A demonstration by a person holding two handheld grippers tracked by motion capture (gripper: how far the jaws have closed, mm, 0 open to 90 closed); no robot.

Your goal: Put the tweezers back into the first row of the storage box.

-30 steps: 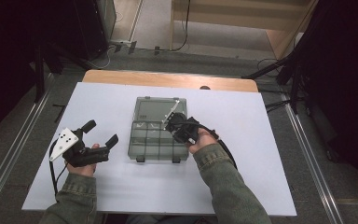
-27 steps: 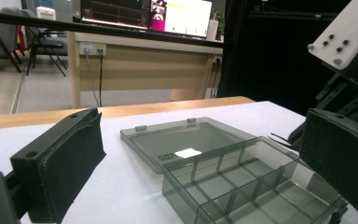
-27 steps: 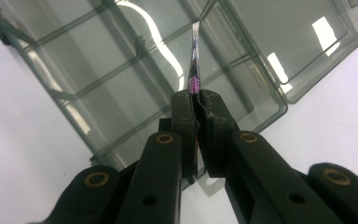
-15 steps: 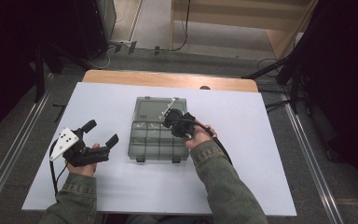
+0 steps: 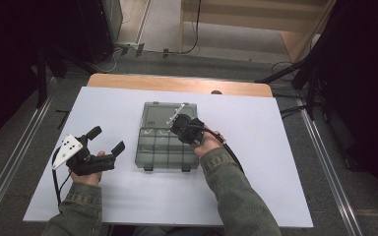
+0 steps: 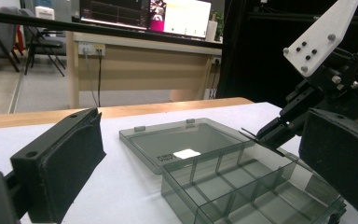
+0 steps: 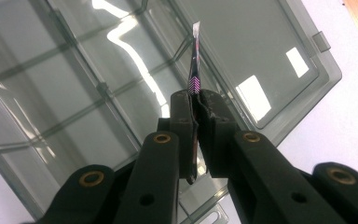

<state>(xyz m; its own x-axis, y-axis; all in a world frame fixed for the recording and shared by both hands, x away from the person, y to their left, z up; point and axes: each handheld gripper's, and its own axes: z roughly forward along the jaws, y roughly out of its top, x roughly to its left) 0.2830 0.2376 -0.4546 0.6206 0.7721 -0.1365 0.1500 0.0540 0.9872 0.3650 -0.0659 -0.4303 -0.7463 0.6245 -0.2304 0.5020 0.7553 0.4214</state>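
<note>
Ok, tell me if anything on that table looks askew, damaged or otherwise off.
Nothing stands out. The compartment box sits square on the white table, lid folded flat behind it, dividers intact. The right gripper pinches a thin flat strip over it; the left gripper hangs open beside.

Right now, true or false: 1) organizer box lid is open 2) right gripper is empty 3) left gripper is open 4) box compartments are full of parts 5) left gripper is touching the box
1) The lid of the box is open: true; it lies flat behind the tray.
2) Right gripper is empty: false; it is shut on a thin strip.
3) Left gripper is open: true.
4) Compartments are full: false; those visible look empty.
5) Left gripper touches the box: false; it sits apart, to the box's left.
</note>
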